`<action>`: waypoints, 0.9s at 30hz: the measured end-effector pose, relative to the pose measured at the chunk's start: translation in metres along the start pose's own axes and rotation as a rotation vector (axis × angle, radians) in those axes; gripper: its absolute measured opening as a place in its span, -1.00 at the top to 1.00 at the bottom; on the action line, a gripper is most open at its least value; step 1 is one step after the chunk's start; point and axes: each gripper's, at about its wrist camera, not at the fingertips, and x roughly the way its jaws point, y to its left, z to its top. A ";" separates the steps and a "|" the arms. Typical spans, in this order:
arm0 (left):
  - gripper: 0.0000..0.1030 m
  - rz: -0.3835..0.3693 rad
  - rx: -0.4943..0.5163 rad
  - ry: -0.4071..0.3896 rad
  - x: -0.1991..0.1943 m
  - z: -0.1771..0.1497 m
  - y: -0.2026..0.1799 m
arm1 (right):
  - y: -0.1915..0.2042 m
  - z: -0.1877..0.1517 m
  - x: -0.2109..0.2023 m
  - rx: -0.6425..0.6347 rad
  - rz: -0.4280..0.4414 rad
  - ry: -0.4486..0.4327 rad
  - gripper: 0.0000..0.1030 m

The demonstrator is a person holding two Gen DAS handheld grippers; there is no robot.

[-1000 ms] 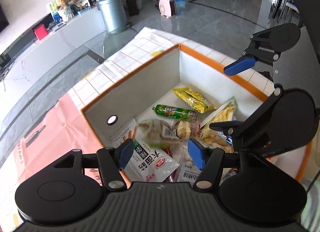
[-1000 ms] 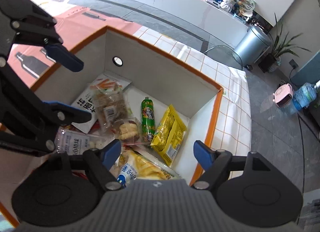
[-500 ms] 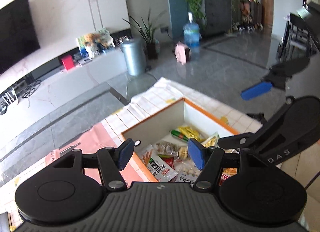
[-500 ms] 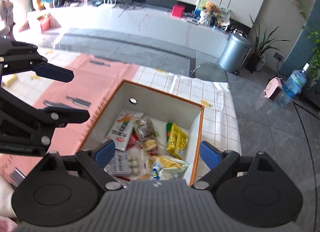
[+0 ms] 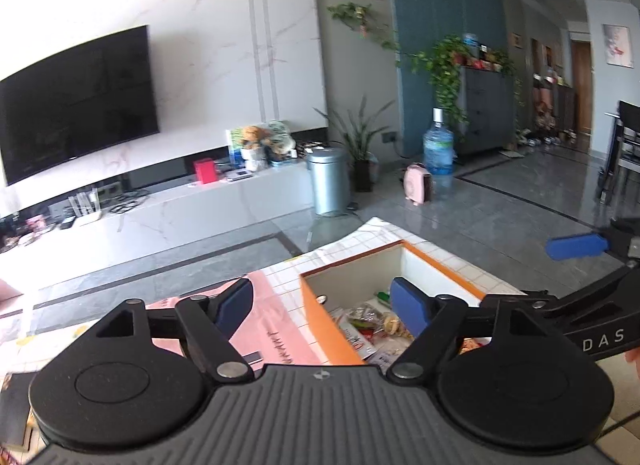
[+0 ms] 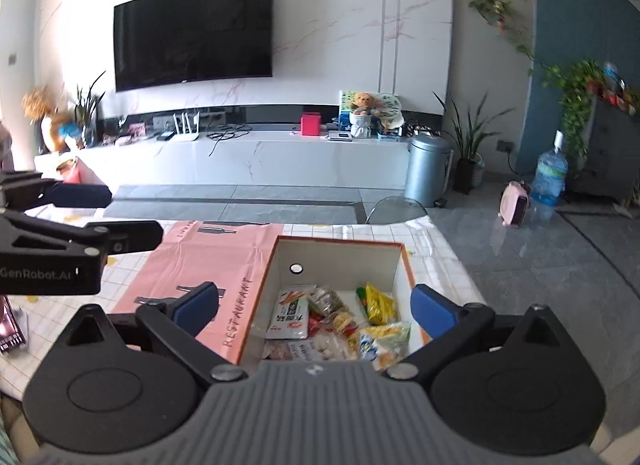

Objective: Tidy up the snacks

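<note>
An orange-rimmed white box (image 6: 340, 255) stands on the table and holds several snack packets: a yellow one (image 6: 378, 303), a white one with a red logo (image 6: 291, 313), a green tube (image 6: 361, 292) and clear bags. The box also shows in the left wrist view (image 5: 318, 307). My right gripper (image 6: 316, 309) is open and empty, raised above the box's near side. My left gripper (image 5: 322, 305) is open and empty, raised above the box's left wall. Each gripper shows at the edge of the other's view.
The table carries a white checked cloth (image 6: 436, 249) and a pink mat (image 6: 208, 261) left of the box. Beyond it are a grey floor, a white TV bench (image 6: 248, 157), a metal bin (image 6: 426, 169), a water bottle (image 6: 550, 183) and plants.
Both grippers have risen and pulled back from inside the box, tilting up toward the room. The snacks in the box have not moved. Both stayed open and empty.
</note>
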 end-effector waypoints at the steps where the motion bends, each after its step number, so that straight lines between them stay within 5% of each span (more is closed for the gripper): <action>1: -0.82 0.024 -0.012 0.003 -0.002 -0.004 0.000 | 0.003 -0.006 0.000 0.013 -0.013 0.001 -0.92; 11: -0.82 0.122 -0.098 0.127 0.007 -0.051 0.014 | 0.033 -0.056 0.016 0.082 -0.075 0.046 -0.92; 27: -0.82 0.101 -0.100 0.262 0.017 -0.103 0.015 | 0.037 -0.090 0.055 0.070 -0.105 0.173 -0.92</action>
